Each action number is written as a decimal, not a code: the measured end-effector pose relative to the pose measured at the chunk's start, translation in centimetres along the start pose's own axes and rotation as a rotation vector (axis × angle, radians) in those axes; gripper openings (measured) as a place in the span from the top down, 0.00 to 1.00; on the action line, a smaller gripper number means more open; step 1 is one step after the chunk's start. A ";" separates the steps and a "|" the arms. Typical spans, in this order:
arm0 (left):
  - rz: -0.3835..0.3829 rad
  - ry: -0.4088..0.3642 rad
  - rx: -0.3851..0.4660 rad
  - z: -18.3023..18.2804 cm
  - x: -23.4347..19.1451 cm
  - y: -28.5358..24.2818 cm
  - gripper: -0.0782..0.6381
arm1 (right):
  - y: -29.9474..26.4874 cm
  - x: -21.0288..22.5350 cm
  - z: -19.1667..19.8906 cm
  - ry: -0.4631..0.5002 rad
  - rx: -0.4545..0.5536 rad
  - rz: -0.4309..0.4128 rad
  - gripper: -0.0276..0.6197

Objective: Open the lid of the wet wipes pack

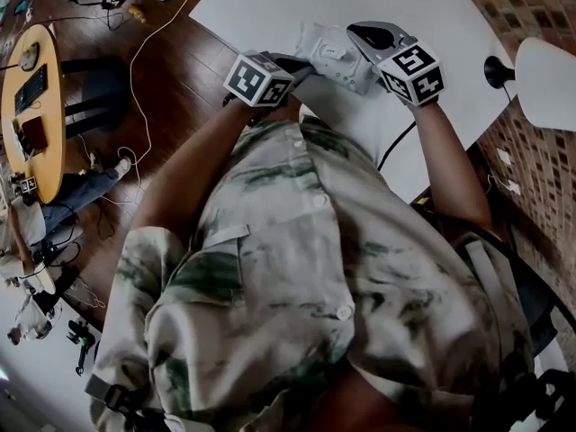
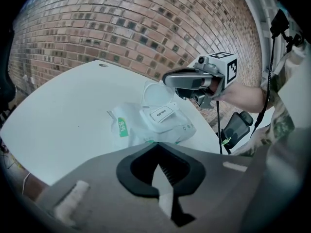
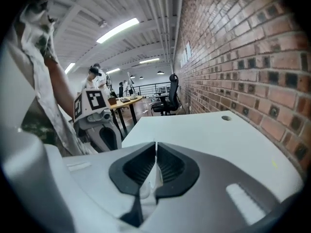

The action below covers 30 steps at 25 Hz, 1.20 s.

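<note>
The wet wipes pack (image 2: 150, 125), white with a green mark and an "OPEN" label (image 2: 161, 113), lies near the edge of the white table (image 2: 63, 115). Its clear lid (image 2: 156, 93) stands lifted above the label. My right gripper (image 2: 170, 79) is shut on that lid's upper edge; in the right gripper view a clear sliver shows between the closed jaws of the right gripper (image 3: 155, 147). My left gripper (image 2: 155, 147) is shut on the pack's near white edge. In the head view both the left gripper (image 1: 301, 66) and the right gripper (image 1: 355, 34) meet at the pack (image 1: 335, 57).
A brick wall (image 2: 146, 28) runs behind the table. A white lamp (image 1: 547, 81) stands at the right. A round wooden table (image 1: 34, 106) and cables (image 1: 139, 79) are on the floor side at left. An office chair (image 3: 170, 95) and people stand farther back.
</note>
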<state>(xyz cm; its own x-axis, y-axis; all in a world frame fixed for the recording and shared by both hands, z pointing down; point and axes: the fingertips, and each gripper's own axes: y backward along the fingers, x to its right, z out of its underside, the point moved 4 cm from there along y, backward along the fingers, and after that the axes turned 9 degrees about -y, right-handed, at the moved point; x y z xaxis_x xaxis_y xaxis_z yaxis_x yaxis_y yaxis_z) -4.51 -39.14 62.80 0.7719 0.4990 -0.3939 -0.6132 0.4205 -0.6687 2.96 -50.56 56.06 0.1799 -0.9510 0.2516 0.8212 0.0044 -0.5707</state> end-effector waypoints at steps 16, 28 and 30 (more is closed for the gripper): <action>-0.024 0.021 -0.009 0.0 -0.2 0.5 0.89 | -3.8 5.9 4.2 -0.355 0.008 -0.080 0.91; -0.065 0.023 0.004 0.0 -0.5 1.5 0.89 | -3.8 6.2 4.9 -0.452 0.083 -0.064 0.89; -0.080 0.025 0.022 0.0 -0.6 1.8 0.89 | -3.3 6.5 5.2 -0.449 0.095 -0.038 0.86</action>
<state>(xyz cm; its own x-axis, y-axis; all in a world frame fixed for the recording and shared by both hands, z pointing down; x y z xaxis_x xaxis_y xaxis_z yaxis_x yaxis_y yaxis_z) -6.07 -38.70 61.88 0.8220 0.4448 -0.3556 -0.5531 0.4752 -0.6843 4.23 -55.09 63.65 0.3482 -0.7229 0.5968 0.8740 0.0201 -0.4855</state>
